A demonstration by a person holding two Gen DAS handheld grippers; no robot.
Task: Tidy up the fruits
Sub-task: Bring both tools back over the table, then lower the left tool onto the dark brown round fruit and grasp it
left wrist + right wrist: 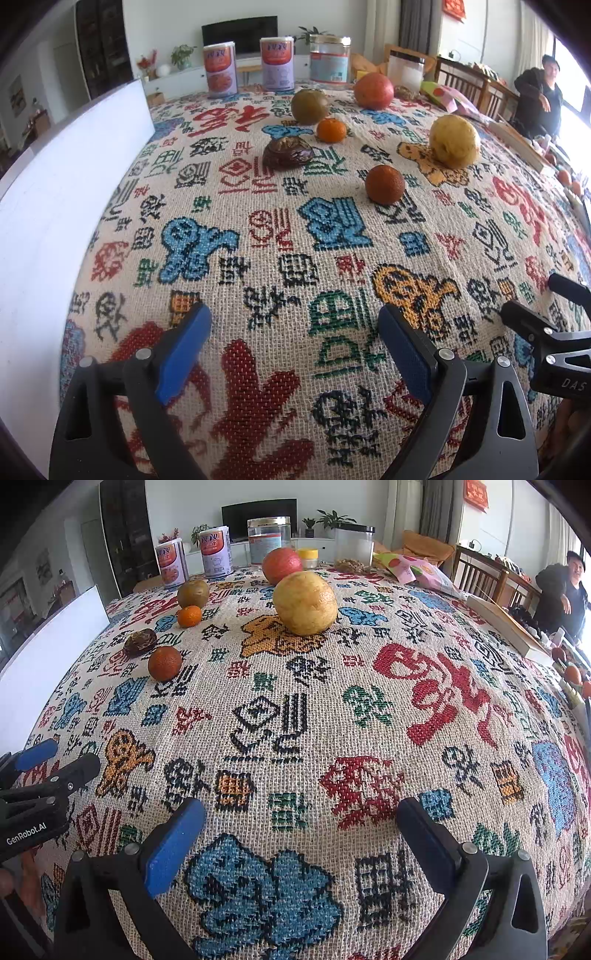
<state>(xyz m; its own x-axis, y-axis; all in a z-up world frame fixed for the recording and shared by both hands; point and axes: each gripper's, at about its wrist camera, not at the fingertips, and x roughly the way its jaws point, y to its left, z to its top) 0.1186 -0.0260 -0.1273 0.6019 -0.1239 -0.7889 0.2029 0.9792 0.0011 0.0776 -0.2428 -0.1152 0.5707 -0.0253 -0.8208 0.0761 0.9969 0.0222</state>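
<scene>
Both grippers hang low over the near edge of the cloth-covered surface [258, 229], each with its blue fingers spread wide and nothing between them: the left gripper [295, 343] in its own view, the right gripper [301, 830] in its own.

From the left wrist view the fruits lie scattered toward 12 and 1 o'clock, none touching. Nearest is a dark orange [385, 184], round, with no clear long axis. At 1 o'clock beyond it sits a big yellow citrus [454, 141]. At 12 o'clock a wrinkled brown fruit [287, 152] lies flattish, its long axis running left to right. Just behind it is a small mandarin [331, 130], then a greenish round fruit [309, 105], and farthest back a red-orange grapefruit [373, 90].

Two printed tins [221, 69], a glass jar [330, 59] and a clear canister [405, 68] stand upright along the far edge. A white board [55, 177] lies at 9 o'clock.
</scene>
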